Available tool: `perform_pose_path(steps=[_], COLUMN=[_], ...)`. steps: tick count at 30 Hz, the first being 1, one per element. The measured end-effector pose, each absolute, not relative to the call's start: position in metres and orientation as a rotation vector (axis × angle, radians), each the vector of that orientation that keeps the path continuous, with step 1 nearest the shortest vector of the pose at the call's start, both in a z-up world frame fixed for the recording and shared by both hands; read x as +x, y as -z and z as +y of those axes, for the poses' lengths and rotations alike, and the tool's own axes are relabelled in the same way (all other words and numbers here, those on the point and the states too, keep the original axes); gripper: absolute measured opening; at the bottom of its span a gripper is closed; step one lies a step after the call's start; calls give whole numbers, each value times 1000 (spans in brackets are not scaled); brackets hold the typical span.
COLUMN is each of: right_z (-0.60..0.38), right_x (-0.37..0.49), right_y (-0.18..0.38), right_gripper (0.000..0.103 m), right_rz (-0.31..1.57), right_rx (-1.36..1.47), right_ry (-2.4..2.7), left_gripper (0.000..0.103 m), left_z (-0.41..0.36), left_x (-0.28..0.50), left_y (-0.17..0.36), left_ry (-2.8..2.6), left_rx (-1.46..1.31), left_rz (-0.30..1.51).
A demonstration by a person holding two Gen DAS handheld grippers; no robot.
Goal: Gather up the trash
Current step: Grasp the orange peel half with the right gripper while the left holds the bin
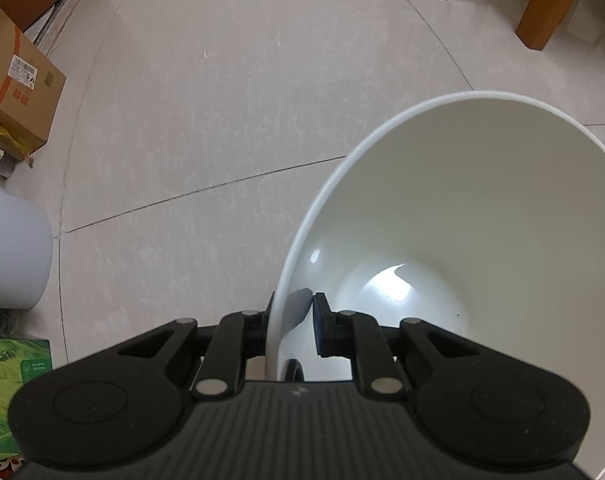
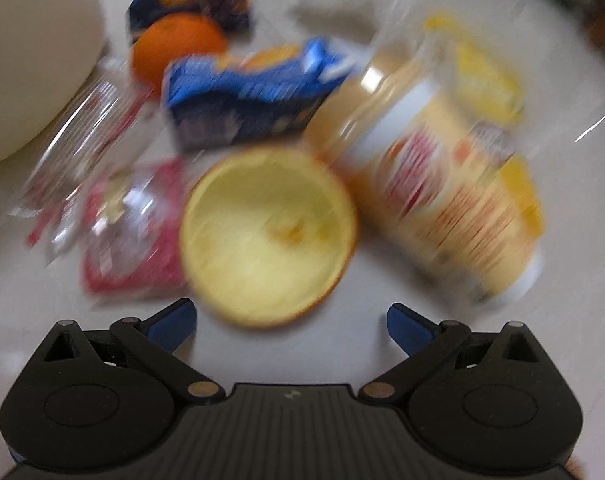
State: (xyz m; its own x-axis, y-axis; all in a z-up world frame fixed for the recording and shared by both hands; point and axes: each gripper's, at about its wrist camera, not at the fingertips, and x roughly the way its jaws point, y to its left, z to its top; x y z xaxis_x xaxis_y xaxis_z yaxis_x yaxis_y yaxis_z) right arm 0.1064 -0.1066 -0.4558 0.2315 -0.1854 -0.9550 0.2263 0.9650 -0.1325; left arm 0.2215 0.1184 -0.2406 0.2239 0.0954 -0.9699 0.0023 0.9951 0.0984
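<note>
Progress: early, by the look of it. The white bin shows a bare bottom, nothing collected inside; the whole litter pile lies on the floor.

Left gripper: fingers closed on the bin's near rim, one finger outside the wall, one inside, the bin's mouth opening ahead and to the right of them.

Right gripper: fingers spread wide, holding nothing. View blurred.

Items ahead of the right fingers:
- orange peel half, hollow side up, directly ahead, just beyond the tips, roughly centred in the gap;
- red wrapper, ahead-left;
- clear wrapper, farther left;
- blue carton, beyond the peel;
- yellow cup, on its side, ahead-right;
- whole orange, far back.
</note>
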Motion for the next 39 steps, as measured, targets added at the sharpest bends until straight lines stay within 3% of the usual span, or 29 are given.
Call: perform_pose_path(steps=[11,30,39], right_z=[-86,-90,-108], right_x=[141,151,155], right_y=[448,445,423], right_gripper=[103,77,74], right_rz=[1222,1315,1400], right_rx=[-48,-10,49], right_ry=[242,272,337], left_gripper=[13,12,8], left_z=[119,121,121], left_x=[223,222,217], left_y=[242,240,237], left_ry=[-67,-53,13], left_rx=[75,74,123], left_rz=[1349,1348,1361])
